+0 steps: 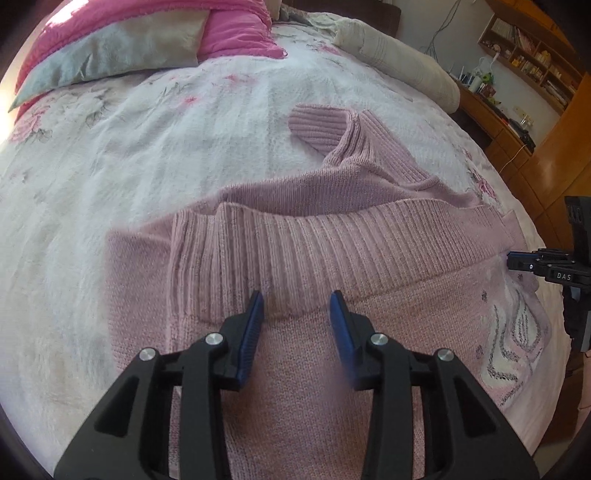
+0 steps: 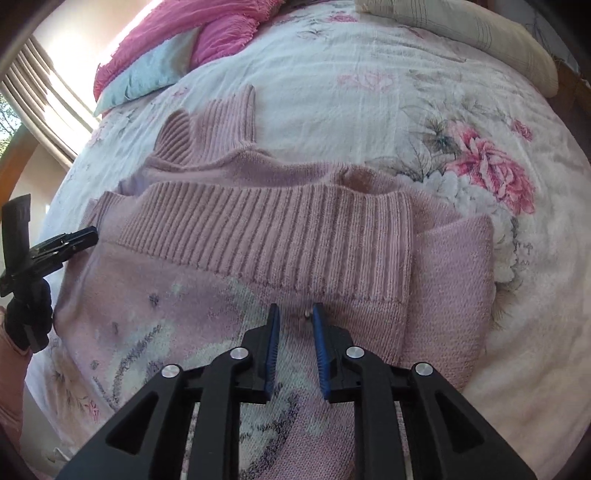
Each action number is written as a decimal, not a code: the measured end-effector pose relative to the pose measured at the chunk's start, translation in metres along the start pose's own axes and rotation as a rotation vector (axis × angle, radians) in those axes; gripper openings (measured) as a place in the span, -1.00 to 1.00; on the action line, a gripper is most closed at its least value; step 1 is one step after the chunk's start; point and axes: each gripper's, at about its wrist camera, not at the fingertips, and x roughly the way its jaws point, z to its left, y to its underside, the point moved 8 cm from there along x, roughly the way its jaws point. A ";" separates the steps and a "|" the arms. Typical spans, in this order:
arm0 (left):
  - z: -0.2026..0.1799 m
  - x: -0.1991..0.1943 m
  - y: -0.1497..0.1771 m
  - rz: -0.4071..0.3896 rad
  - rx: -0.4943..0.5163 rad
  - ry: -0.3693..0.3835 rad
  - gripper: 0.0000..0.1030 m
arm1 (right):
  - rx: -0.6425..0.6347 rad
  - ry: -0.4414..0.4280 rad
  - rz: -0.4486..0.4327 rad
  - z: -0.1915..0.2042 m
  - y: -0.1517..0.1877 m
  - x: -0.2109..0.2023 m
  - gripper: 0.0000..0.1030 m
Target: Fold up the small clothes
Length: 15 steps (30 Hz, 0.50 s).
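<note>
Left hand-held gripper (image 1: 296,306) seen nearest, blue pads (image 1: 254,325) held apart, nothing clamped, poised over pink sweater (image 1: 295,369). Sweater spread on floral bedspread (image 1: 129,166), ribbed hem (image 1: 332,251) folded across just ahead of tips. Right hand-held gripper (image 2: 295,317) likewise parted, narrower gap, over knitted pattern (image 2: 155,343). Ribbed collar (image 2: 221,122) found farther ahead. Pink pillows (image 2: 184,33) lying beyond, at bed's far end.

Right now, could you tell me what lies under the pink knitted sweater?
The white floral bedspread shows around the pink knitted sweater; anything directly beneath is covered.
</note>
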 end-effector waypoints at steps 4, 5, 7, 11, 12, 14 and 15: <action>-0.016 0.002 -0.050 -0.050 0.028 -0.003 -0.07 | 0.037 -0.073 -0.035 0.012 -0.054 0.003 -0.38; -0.022 0.007 -0.062 -0.047 0.028 0.004 -0.06 | 0.051 -0.083 -0.035 0.016 -0.069 0.010 -0.38; -0.034 0.021 -0.084 -0.037 0.030 0.010 -0.01 | 0.093 -0.131 -0.028 0.024 -0.098 0.027 -0.34; -0.052 0.053 -0.122 -0.017 0.020 -0.028 0.04 | 0.155 -0.163 -0.023 0.030 -0.145 0.064 -0.17; -0.053 0.060 -0.130 -0.016 0.008 -0.041 0.06 | 0.167 -0.170 -0.015 0.031 -0.153 0.073 -0.17; -0.051 0.078 -0.141 0.021 -0.019 -0.075 0.13 | 0.195 -0.186 0.002 0.031 -0.165 0.091 -0.15; -0.051 0.087 -0.143 0.046 -0.036 -0.081 0.13 | 0.206 -0.190 0.010 0.032 -0.170 0.099 -0.14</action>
